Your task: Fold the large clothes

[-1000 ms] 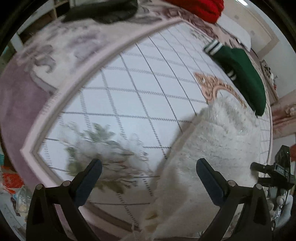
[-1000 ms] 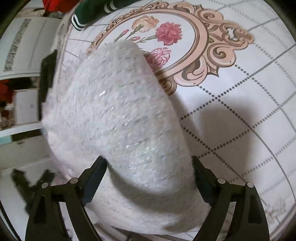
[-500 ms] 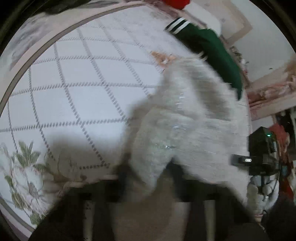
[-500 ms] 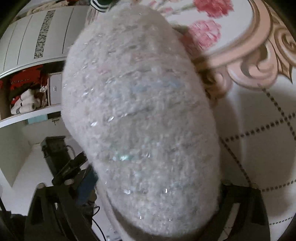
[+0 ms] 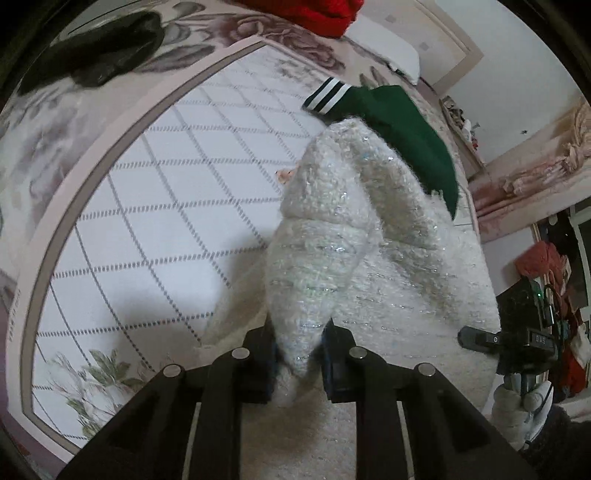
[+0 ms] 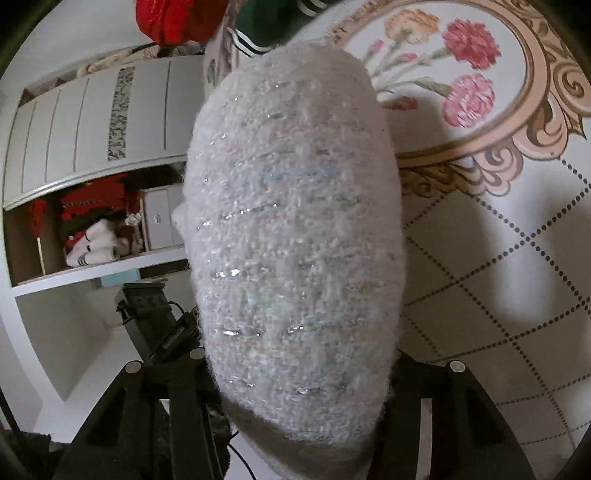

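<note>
Clearly, the left tongs (image 5: 298, 363) pinch the fluffy white sweater (image 5: 332, 236); the right view shows it covering the right tongs (image 6: 299, 373), grip unclear. Beyond: green garment (image 5: 402, 129), floral surface (image 5: 155, 206), wardrobe (image 6: 92, 122).

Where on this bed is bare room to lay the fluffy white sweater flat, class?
Free: the checked spread left of the white sweater, bordered by the pink band. Crowded: the green garment just behind the sweater, the black garment and red garment beyond.
</note>
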`<state>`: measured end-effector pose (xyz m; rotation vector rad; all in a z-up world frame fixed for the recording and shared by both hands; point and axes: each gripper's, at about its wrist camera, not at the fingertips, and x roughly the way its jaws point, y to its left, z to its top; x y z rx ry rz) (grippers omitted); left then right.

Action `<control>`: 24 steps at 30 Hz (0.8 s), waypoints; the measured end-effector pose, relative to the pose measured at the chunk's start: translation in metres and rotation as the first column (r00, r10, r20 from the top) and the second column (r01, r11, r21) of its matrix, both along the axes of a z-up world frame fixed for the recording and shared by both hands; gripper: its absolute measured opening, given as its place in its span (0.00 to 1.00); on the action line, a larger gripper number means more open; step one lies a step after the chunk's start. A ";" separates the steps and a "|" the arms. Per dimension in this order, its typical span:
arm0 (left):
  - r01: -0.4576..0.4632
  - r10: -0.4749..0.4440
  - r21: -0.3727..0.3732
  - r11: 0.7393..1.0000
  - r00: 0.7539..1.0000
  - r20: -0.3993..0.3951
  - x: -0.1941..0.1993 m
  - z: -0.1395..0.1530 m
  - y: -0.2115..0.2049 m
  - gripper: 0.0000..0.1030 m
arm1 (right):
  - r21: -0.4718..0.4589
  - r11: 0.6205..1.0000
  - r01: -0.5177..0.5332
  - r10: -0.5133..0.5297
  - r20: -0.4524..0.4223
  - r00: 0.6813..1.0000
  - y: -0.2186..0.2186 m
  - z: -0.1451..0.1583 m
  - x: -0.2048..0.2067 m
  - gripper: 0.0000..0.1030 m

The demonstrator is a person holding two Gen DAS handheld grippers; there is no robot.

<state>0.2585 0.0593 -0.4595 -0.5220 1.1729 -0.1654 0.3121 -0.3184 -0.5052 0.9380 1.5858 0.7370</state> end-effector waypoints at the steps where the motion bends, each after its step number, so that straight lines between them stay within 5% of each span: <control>1: 0.005 -0.005 0.005 1.000 1.000 0.008 0.003 0.006 0.003 0.15 | 0.006 1.000 -0.002 0.002 0.005 1.000 -0.001 0.007 0.000 0.51; 7: 0.028 -0.029 0.019 0.999 0.998 0.051 0.031 0.042 0.006 0.15 | 0.029 1.000 0.011 -0.013 0.065 0.998 -0.020 0.059 0.021 0.50; 14: 0.018 -0.024 0.039 0.999 0.990 0.140 0.096 0.099 0.007 0.15 | 0.100 0.994 0.033 -0.047 0.144 0.989 -0.027 0.123 0.100 0.49; 24: 0.036 -0.056 0.081 0.996 0.961 0.270 0.273 0.168 -0.039 0.15 | 0.224 0.971 0.077 -0.133 0.247 0.960 -0.054 0.174 0.272 0.49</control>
